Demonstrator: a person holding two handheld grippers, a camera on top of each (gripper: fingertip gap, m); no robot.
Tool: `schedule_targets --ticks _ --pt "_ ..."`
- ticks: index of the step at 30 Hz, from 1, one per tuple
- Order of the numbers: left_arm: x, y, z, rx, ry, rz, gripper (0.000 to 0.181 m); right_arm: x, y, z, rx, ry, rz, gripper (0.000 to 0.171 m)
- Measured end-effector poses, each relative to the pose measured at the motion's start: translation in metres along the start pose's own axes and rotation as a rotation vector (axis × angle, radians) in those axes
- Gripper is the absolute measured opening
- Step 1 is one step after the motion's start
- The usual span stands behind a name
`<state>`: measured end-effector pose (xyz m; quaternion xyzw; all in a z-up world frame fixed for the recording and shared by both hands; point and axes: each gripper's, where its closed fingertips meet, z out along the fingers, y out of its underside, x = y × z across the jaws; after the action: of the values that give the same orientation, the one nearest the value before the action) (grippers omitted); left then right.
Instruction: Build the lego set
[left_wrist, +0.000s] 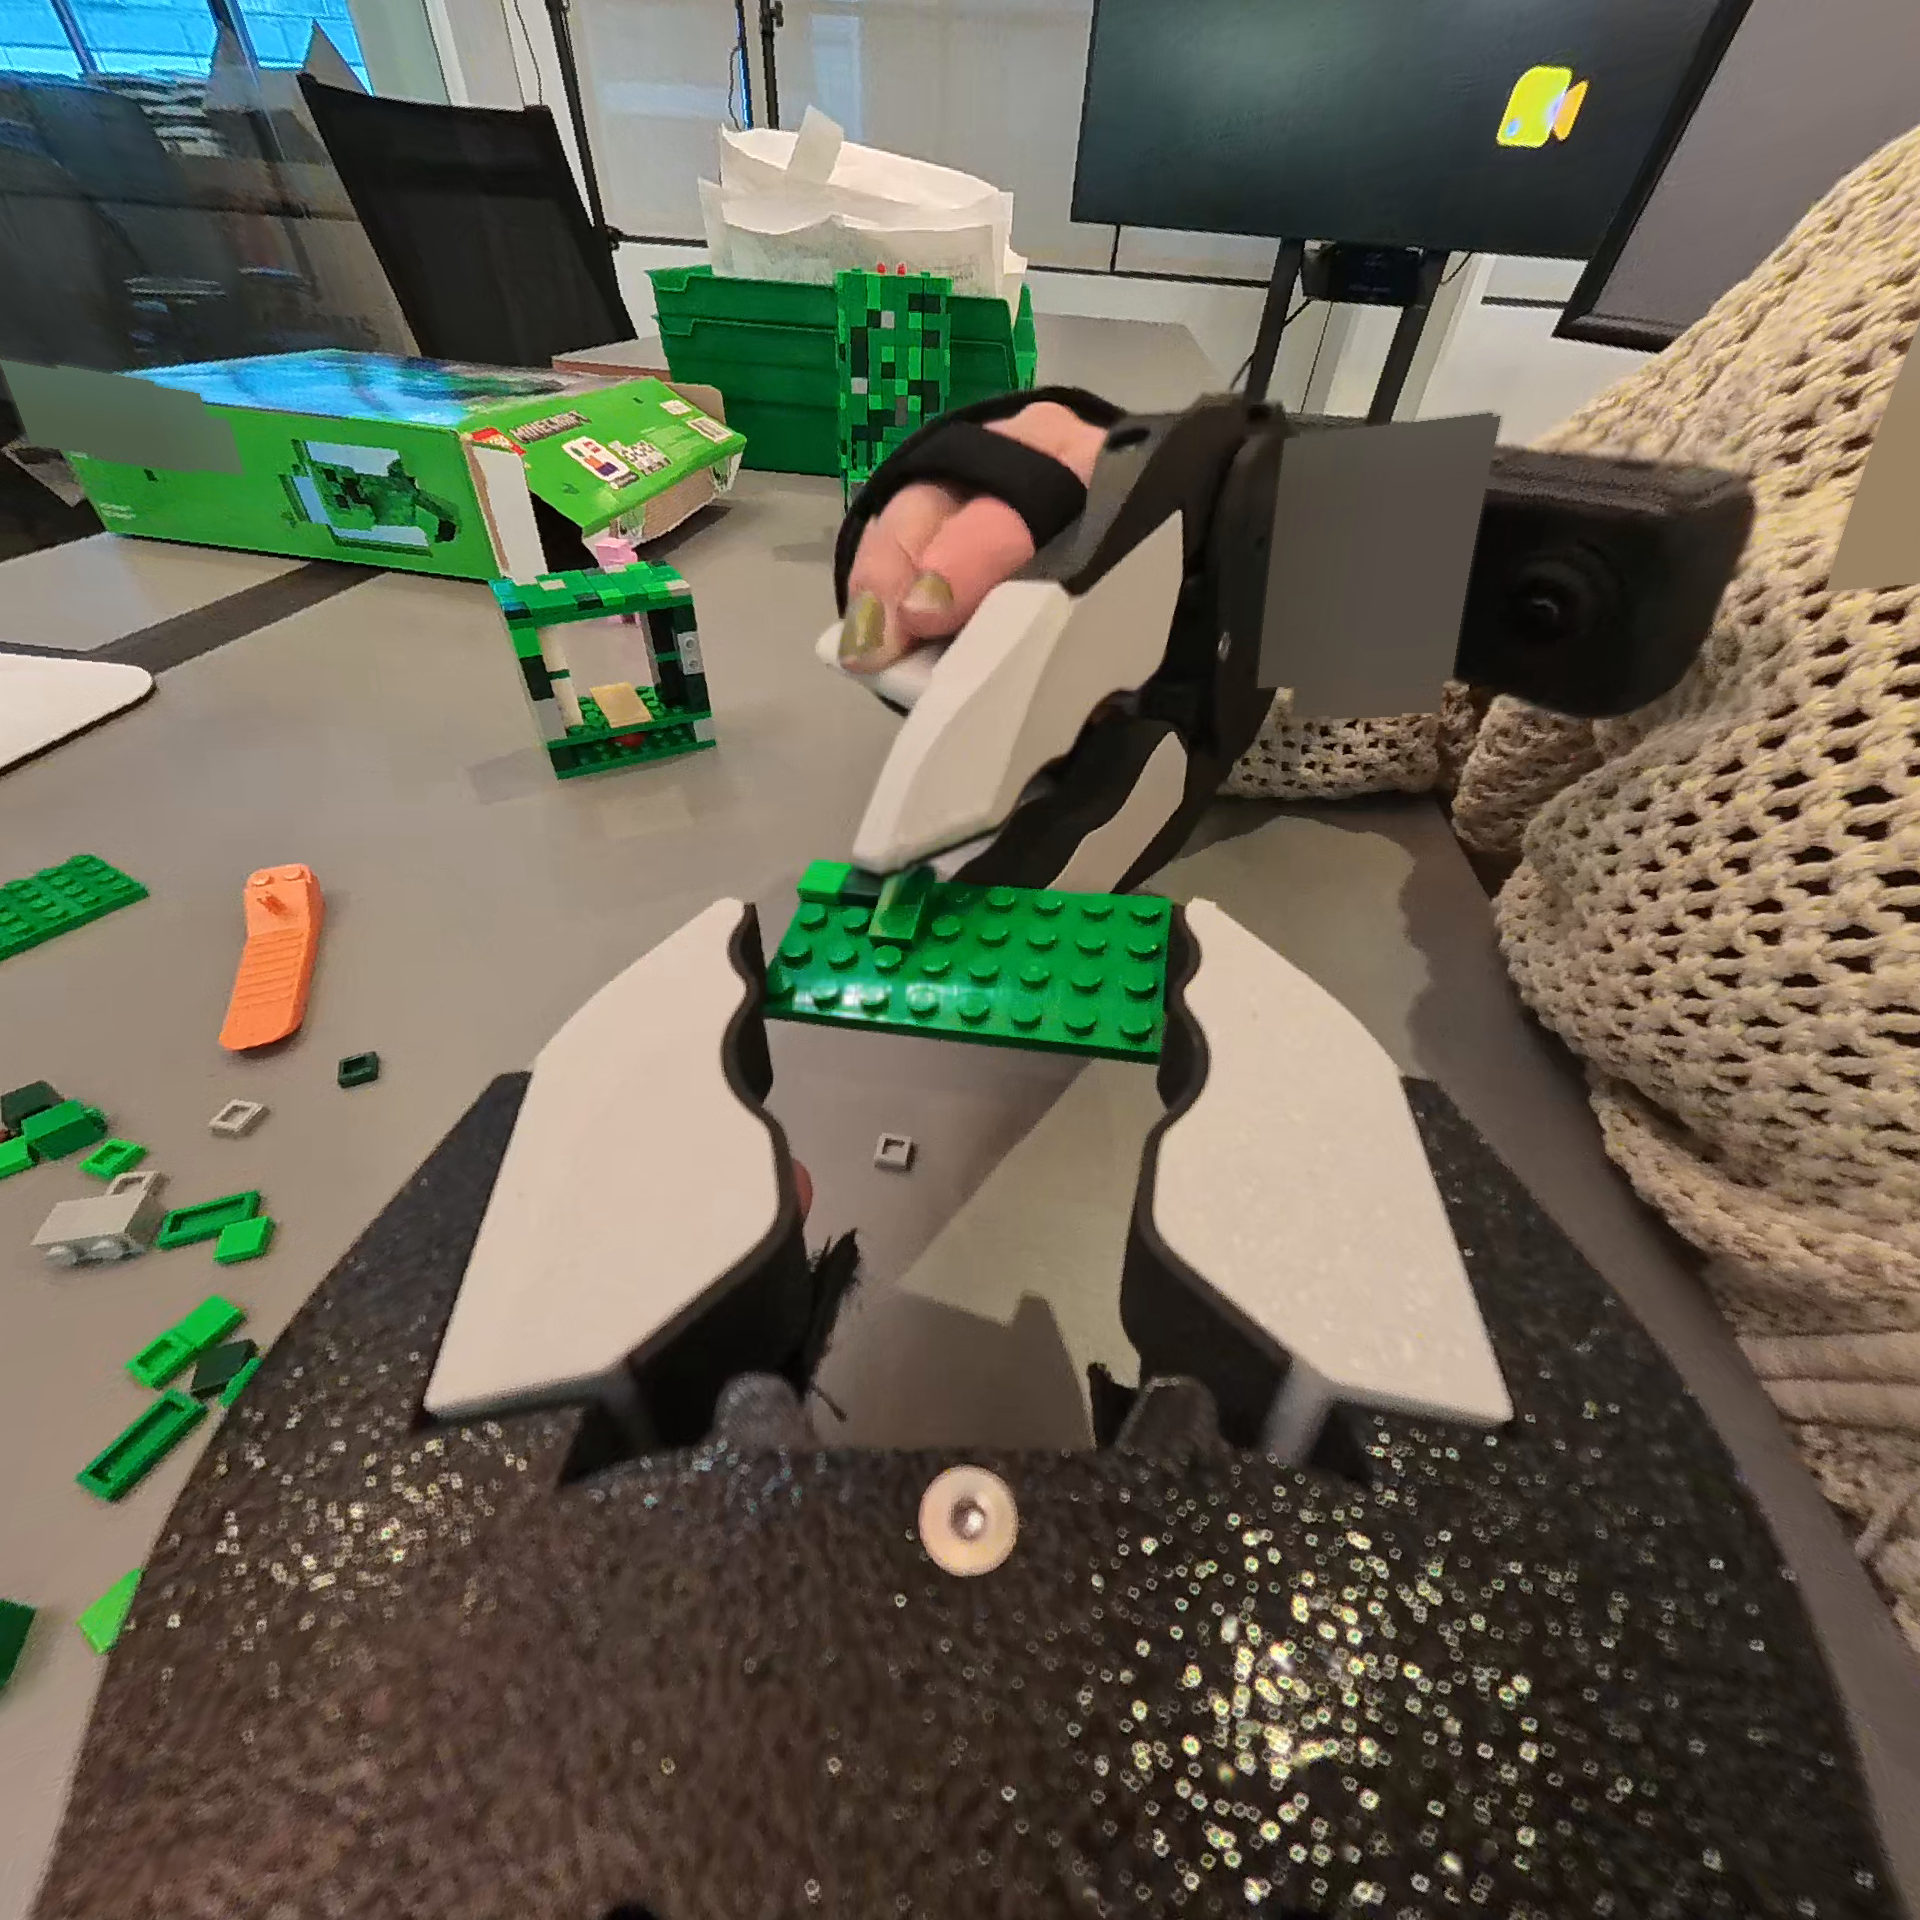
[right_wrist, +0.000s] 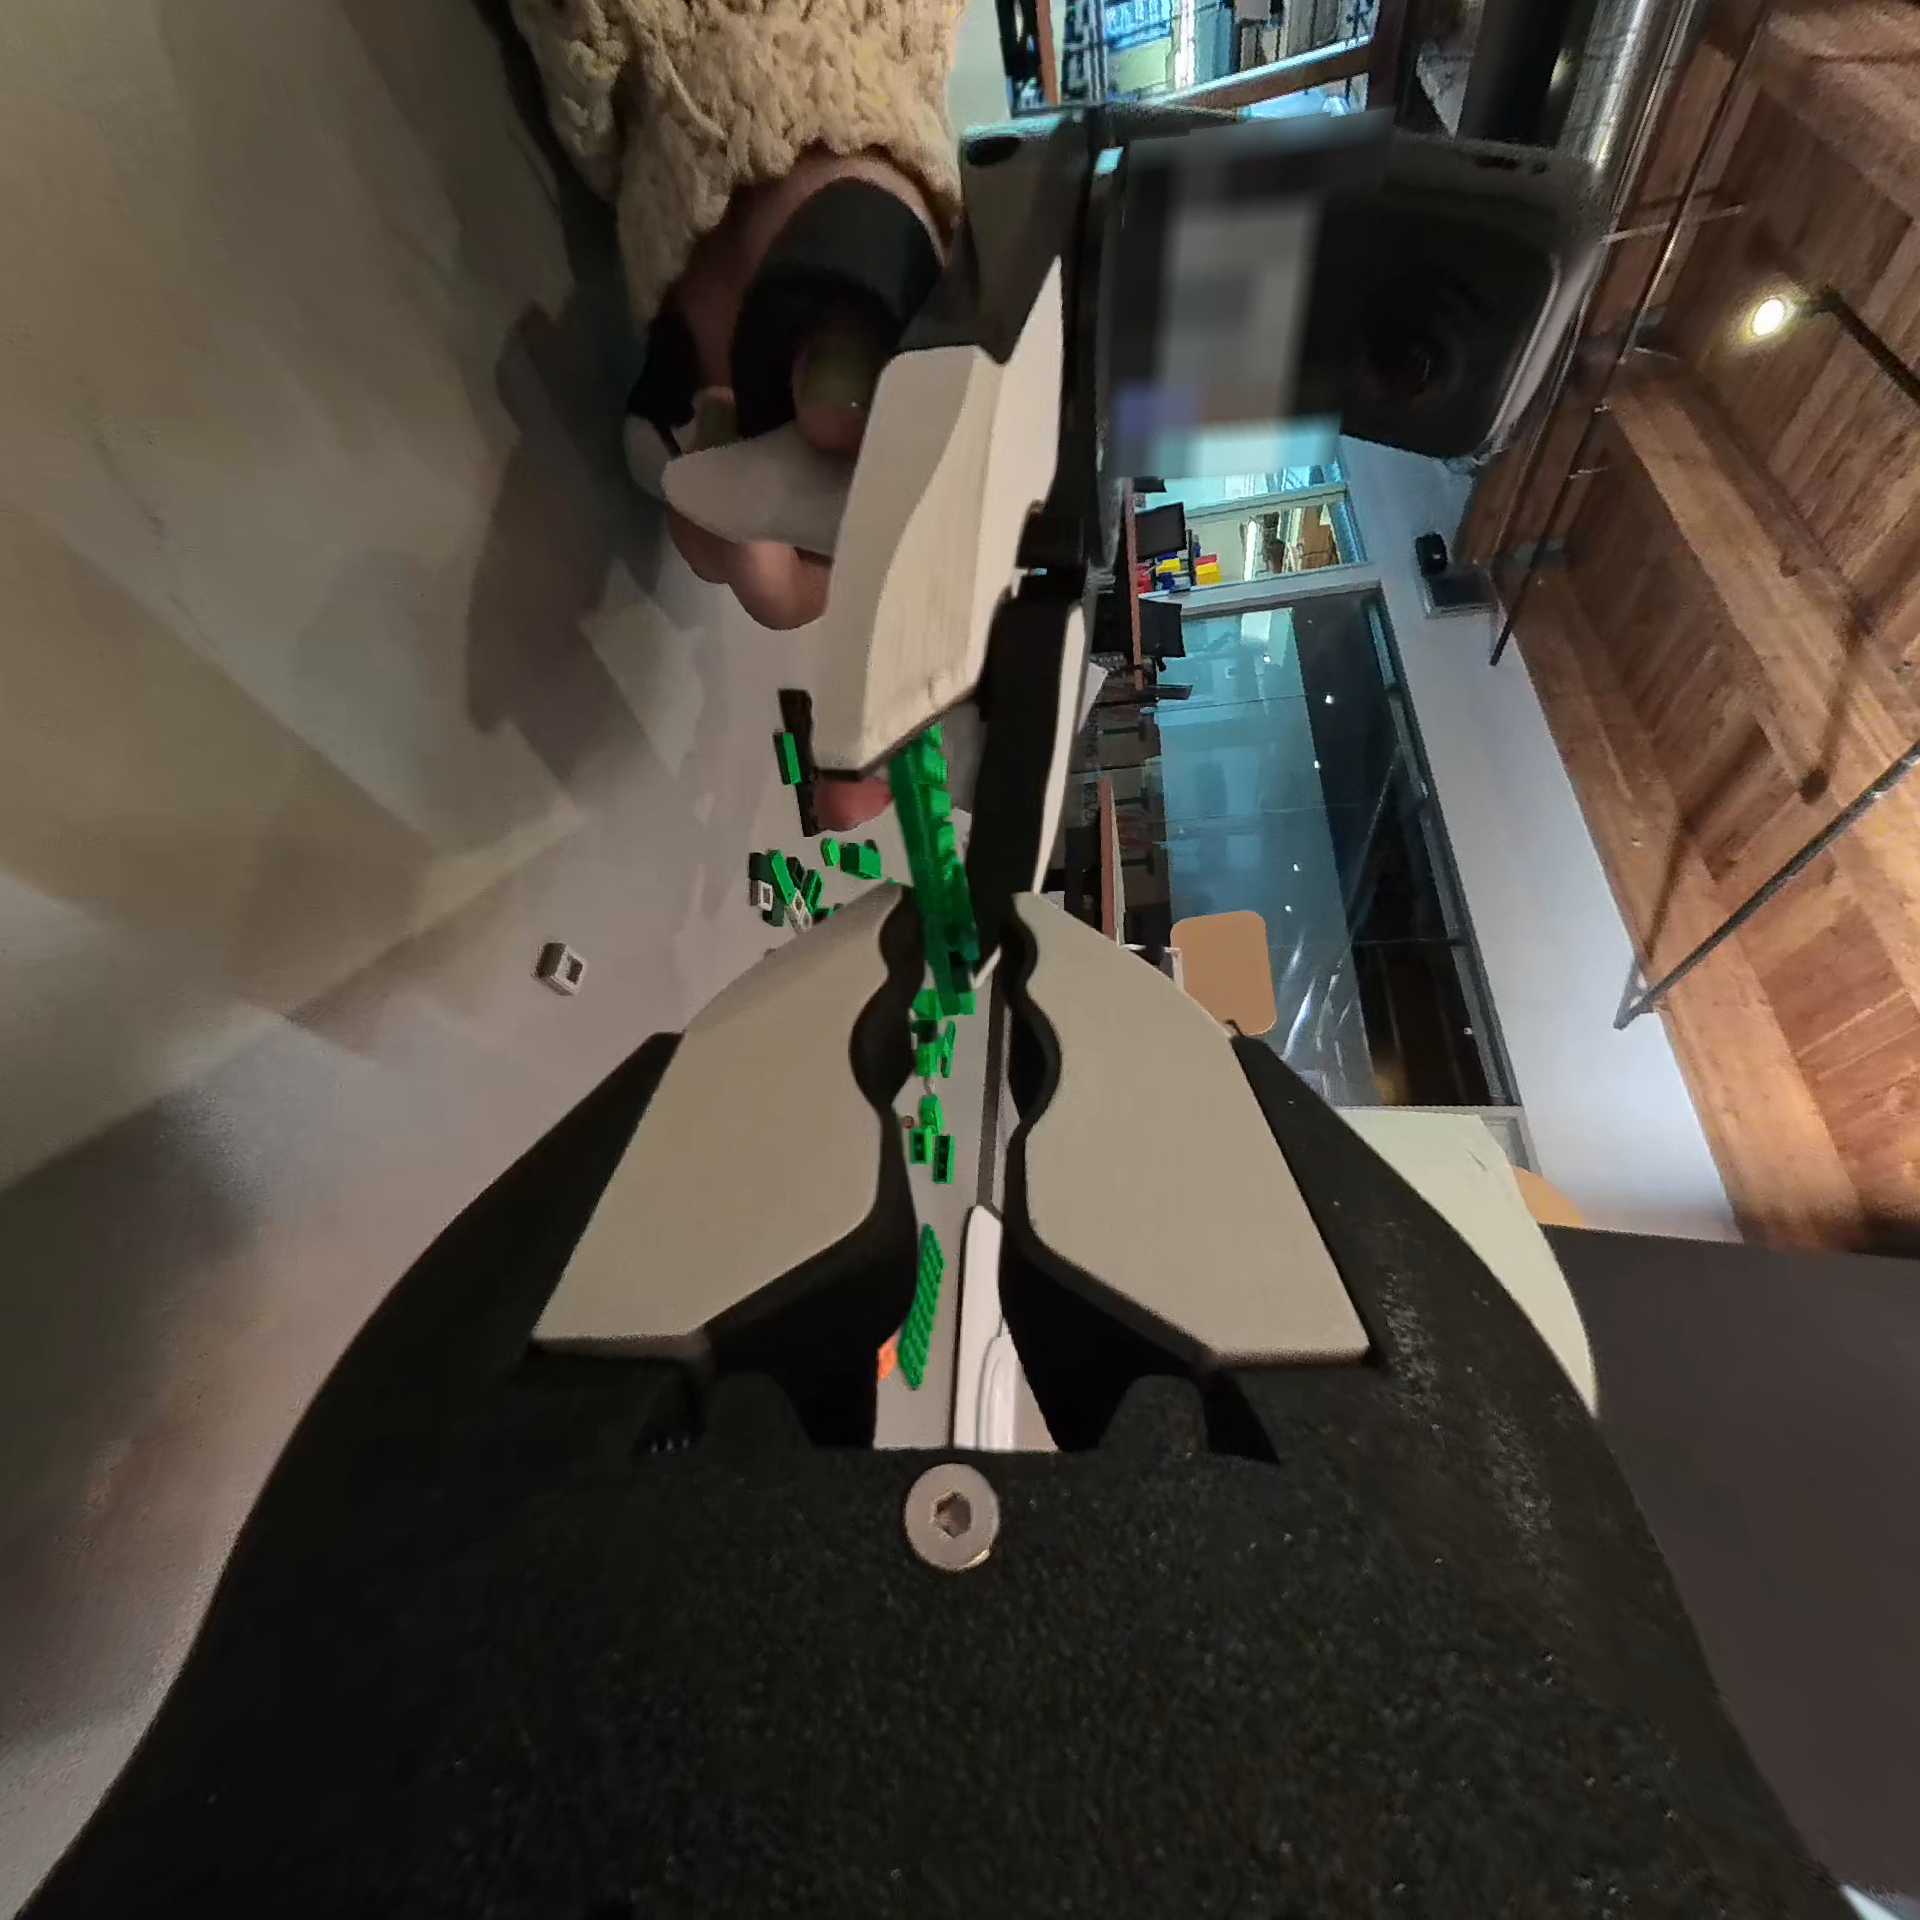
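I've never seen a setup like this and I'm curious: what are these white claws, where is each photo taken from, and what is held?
No robot here: a person holds a two-finger gripper in each hand, each carrying a camera that looks along its fingers. The upright picture is from the left gripper, which clamps a green plate by its sides. The sideways picture is from the right gripper, which pinches a small green piece against that plate. On the grey table lie loose pieces, an orange separator tool, a half-built frame and the set's box.
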<state>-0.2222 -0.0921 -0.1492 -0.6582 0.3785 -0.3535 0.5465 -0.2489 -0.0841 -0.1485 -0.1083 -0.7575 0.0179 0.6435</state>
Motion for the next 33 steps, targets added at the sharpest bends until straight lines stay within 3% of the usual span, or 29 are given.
schedule_targets --ticks 8,14,19,24,29,33 --pt "0.000 -0.005 -0.002 0.025 0.004 -0.019 0.073 0.003 0.001 0.000 -0.054 0.053 -0.123 0.008" --pt "-0.002 -0.004 -0.001 0.009 -0.013 -0.032 0.076 0.004 0.000 -0.001 -0.047 0.044 -0.092 0.007" --pt "-0.003 0.004 0.000 -0.029 -0.023 0.008 0.058 0.003 -0.005 -0.003 -0.022 0.021 -0.119 0.007" --pt "0.013 -0.002 0.001 -0.014 0.111 -0.109 0.097 0.003 -0.001 -0.004 -0.047 0.044 -0.213 0.007" --pt "0.007 -0.006 -0.002 0.019 0.113 -0.183 0.077 0.002 -0.004 -0.004 -0.057 0.089 -0.359 0.007" --pt "0.006 -0.002 -0.001 -0.012 0.076 -0.112 0.075 0.000 -0.004 -0.004 -0.058 0.083 -0.368 0.007"
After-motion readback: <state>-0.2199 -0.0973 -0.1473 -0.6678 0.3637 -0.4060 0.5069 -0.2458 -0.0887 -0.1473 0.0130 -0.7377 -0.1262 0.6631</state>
